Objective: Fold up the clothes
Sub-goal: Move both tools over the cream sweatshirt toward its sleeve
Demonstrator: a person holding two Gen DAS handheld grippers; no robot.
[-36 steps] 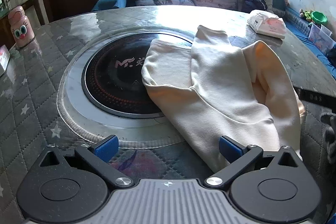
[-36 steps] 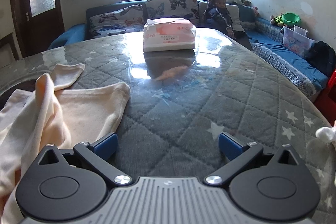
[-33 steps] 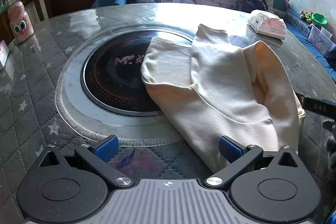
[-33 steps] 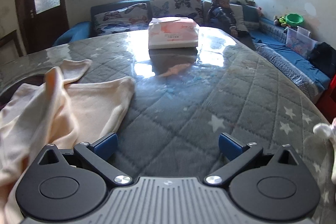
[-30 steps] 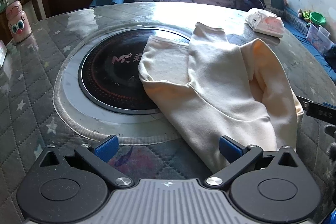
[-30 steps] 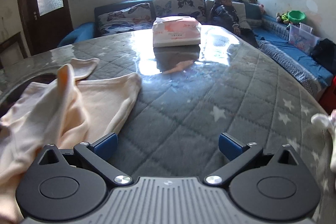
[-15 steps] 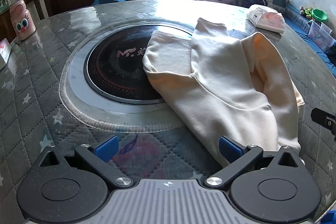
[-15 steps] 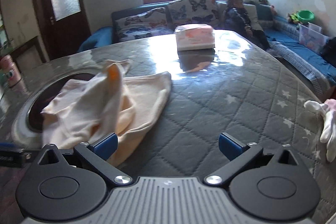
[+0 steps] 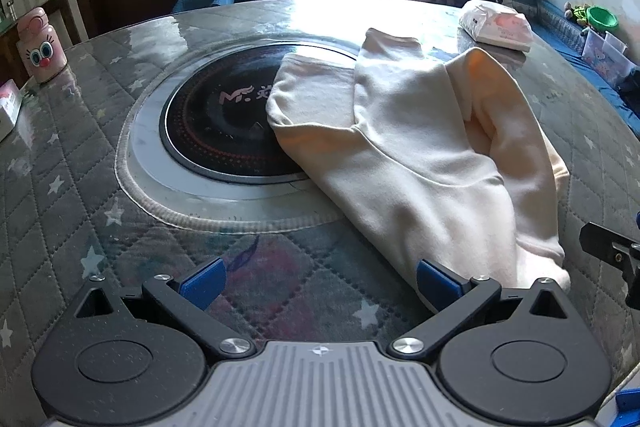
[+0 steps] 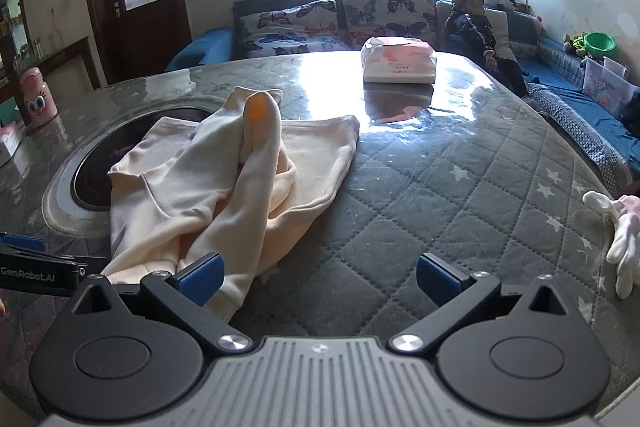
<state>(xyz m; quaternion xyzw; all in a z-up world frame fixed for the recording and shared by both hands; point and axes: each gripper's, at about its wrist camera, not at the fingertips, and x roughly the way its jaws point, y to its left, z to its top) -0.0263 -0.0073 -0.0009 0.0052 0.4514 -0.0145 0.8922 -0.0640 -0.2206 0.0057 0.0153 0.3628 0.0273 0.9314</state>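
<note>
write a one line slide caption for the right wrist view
Open right gripper poised over a crumpled cream garment on the quilted table, tissue pack beyond.

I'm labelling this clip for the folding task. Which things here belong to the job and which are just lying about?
Belongs to the job:
cream garment
left gripper, jaws open
right gripper, jaws open

Just lying about:
tissue pack
pink bottle
white glove
round cooktop
</note>
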